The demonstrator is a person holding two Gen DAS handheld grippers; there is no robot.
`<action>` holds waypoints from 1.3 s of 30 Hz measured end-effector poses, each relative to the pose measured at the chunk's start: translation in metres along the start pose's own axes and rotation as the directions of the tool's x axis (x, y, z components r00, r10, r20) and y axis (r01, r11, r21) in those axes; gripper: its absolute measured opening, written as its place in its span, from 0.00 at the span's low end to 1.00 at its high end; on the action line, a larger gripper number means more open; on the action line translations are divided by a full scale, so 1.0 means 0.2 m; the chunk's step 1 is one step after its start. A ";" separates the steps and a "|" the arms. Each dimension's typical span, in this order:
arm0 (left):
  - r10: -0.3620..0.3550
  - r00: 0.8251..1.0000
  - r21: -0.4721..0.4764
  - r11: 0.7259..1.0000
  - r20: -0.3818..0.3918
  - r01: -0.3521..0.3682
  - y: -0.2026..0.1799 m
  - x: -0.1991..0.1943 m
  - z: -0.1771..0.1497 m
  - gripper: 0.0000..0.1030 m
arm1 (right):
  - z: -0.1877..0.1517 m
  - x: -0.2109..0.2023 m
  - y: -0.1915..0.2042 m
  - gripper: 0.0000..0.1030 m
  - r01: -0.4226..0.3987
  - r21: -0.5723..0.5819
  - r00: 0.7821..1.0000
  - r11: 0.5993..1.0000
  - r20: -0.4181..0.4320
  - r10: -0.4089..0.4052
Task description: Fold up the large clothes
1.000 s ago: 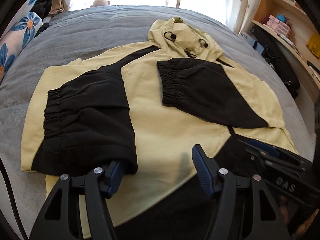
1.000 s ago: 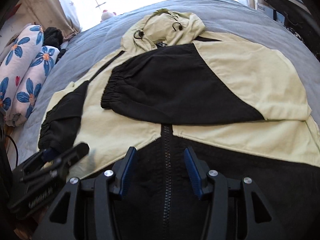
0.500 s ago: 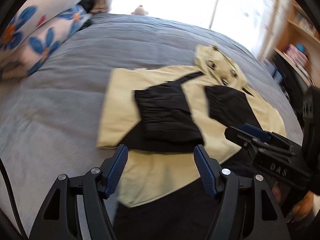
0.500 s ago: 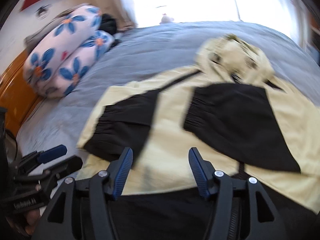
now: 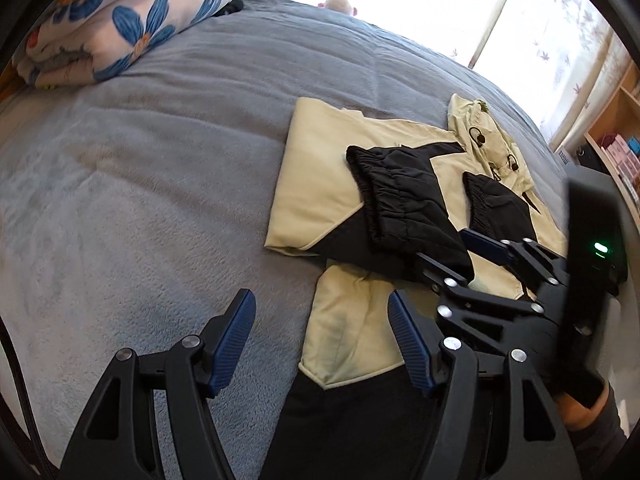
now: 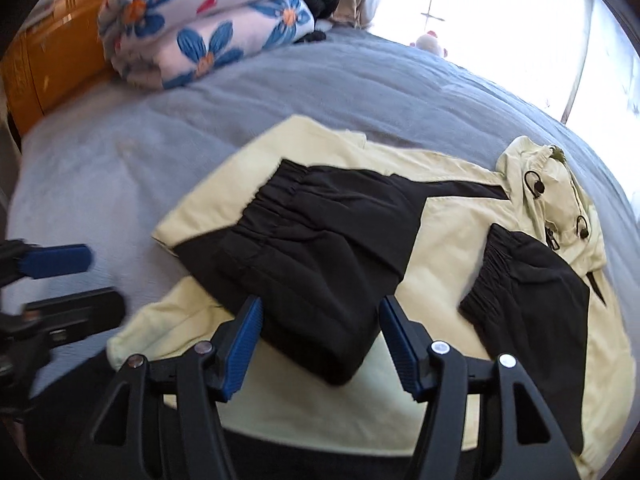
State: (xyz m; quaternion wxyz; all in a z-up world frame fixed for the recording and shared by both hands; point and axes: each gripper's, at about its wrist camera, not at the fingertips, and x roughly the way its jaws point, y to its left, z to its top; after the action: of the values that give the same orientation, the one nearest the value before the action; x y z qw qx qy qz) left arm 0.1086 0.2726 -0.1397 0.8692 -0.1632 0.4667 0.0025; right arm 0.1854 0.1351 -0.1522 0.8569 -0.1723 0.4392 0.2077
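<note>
A pale yellow and black hooded jacket point(image 5: 320, 184) lies flat on the grey bed, both black sleeves folded across its chest; it also shows in the right wrist view point(image 6: 448, 240). My left gripper point(image 5: 322, 334) is open and empty, low over the jacket's near left hem corner. My right gripper point(image 6: 320, 340) is open and empty, just above the end of the left black sleeve point(image 6: 316, 264). The right gripper also shows in the left wrist view point(image 5: 460, 252), and the left gripper in the right wrist view point(image 6: 60, 280).
The grey bedspread point(image 5: 140, 200) stretches wide to the left. A rolled floral quilt point(image 6: 200, 28) lies at the bed's far left by an orange headboard point(image 6: 52, 72). A bright window is beyond, shelves point(image 5: 616, 136) at right.
Both grippers have swung left, from the jacket's hem centre toward its left side. The jacket itself has not moved. Both stay open.
</note>
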 end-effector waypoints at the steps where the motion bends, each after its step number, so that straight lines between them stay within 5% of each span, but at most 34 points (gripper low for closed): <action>1: -0.005 1.000 -0.006 1.000 -0.001 0.005 0.01 0.00 0.00 0.65 | 0.00 0.01 -0.01 0.23 -0.017 0.014 1.000 1.000 -0.007 0.017; 2: -0.008 1.000 -0.010 1.000 -0.002 0.008 0.01 0.00 0.00 0.65 | 0.01 0.01 -0.04 0.10 -0.020 0.033 1.000 0.999 -0.007 0.020; 7: -0.015 1.000 -0.008 1.000 0.002 0.015 0.00 -0.01 0.00 0.65 | 0.01 -0.16 -0.27 0.05 -0.089 0.240 0.993 0.967 0.100 0.067; 10: -0.028 1.000 0.001 1.000 0.002 0.028 -0.02 -0.02 -0.01 0.65 | -0.07 -0.29 -0.47 0.06 -0.162 0.407 0.979 0.899 0.178 0.096; 13: -0.039 0.999 0.015 0.999 -0.004 0.039 -0.05 -0.01 -0.02 0.65 | -0.23 -0.36 -0.66 0.06 -0.147 0.543 0.982 0.827 0.177 0.058; 18: -0.046 0.999 0.056 0.997 -0.023 0.048 -0.12 0.02 -0.04 0.65 | -0.53 -0.31 -0.85 0.17 -0.077 0.638 0.996 0.766 0.019 0.084; 20: -0.046 0.999 0.069 0.996 -0.030 0.048 -0.15 0.04 -0.04 0.65 | -0.61 -0.33 -0.89 0.35 -0.066 0.660 0.996 0.748 -0.008 0.094; 26: -0.047 0.999 0.097 0.994 -0.027 0.049 -0.21 0.04 -0.02 0.65 | -0.65 -0.47 -1.01 0.55 -0.091 0.707 0.996 0.702 0.055 0.074; 30: -0.048 0.999 0.116 0.992 -0.010 0.048 -0.25 0.02 0.01 0.65 | -0.50 -0.51 -1.02 0.55 -0.099 0.696 0.995 0.711 0.075 0.065; 36: -0.064 0.998 0.112 0.992 -0.002 0.064 -0.27 0.01 0.03 0.65 | -0.17 -0.47 -0.82 0.55 -0.034 0.547 0.998 0.837 0.062 0.000; 39: -0.059 0.998 0.117 0.991 -0.011 0.060 -0.28 0.02 0.02 0.65 | -0.08 -0.38 -0.76 0.55 -0.020 0.512 0.999 0.859 0.043 -0.002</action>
State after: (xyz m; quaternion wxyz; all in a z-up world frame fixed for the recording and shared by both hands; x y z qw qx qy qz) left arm 0.1226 0.2210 -0.1254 0.8752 -0.1256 0.4643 -0.0514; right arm 0.2108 -0.0175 -0.0817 0.8800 0.0680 0.4612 0.0913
